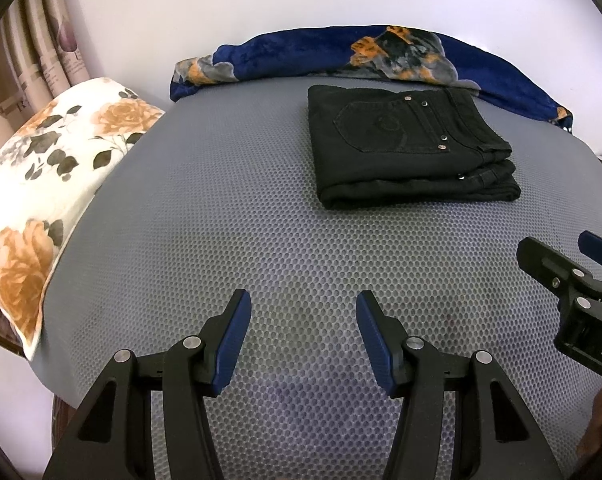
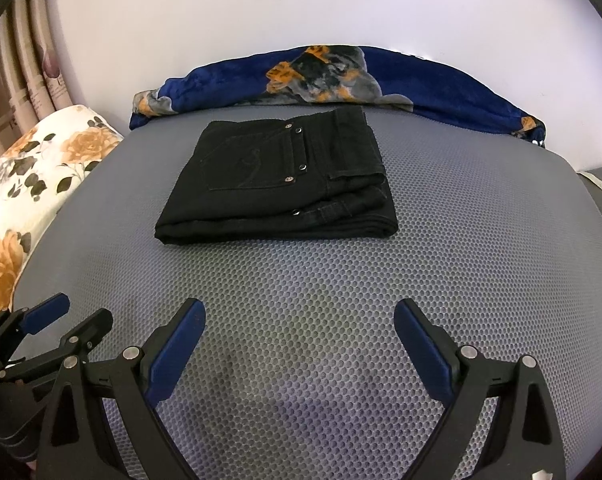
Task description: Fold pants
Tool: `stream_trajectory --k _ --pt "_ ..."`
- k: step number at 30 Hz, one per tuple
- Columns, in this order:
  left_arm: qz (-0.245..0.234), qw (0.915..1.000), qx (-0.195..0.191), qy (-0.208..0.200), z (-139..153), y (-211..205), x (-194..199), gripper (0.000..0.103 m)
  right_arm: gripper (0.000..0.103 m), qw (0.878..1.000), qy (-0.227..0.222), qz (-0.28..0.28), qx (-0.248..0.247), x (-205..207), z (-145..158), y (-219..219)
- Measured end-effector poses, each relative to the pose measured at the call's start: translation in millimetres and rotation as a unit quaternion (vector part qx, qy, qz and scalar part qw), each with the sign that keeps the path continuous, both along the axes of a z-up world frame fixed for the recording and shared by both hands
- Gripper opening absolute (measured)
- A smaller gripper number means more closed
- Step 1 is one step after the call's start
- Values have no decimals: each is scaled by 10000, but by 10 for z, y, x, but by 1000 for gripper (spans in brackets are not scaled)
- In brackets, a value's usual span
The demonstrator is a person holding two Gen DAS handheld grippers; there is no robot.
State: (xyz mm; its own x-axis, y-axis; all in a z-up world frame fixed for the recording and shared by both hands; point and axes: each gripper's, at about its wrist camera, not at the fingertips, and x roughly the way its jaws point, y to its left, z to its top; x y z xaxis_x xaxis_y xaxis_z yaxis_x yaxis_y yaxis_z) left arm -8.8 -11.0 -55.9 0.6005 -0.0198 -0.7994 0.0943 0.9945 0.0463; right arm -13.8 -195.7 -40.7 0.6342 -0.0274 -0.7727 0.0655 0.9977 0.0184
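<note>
Pants (image 2: 277, 184): folded, far on bed (image 2: 481, 248), near blanket (image 2: 441, 88).
Left gripper (image 1: 303, 304): jaws open, empty.
Right gripper (image 2: 299, 314): jaws open, empty.
Right view only: bed's right edge.
Room: bare mattress before the jaws.

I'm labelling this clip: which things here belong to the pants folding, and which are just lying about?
Job:
black pants, folded on the grey mat
left gripper, open
right gripper, open

Lying about:
blue blanket, behind the pants
floral pillow, left
curtain
</note>
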Motion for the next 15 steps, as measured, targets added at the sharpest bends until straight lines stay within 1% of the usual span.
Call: stream_trajectory --k 15 --pt "11 10000 38 16 -20 13 6 56 94 9999 98 -13 35 17 -25 -1"
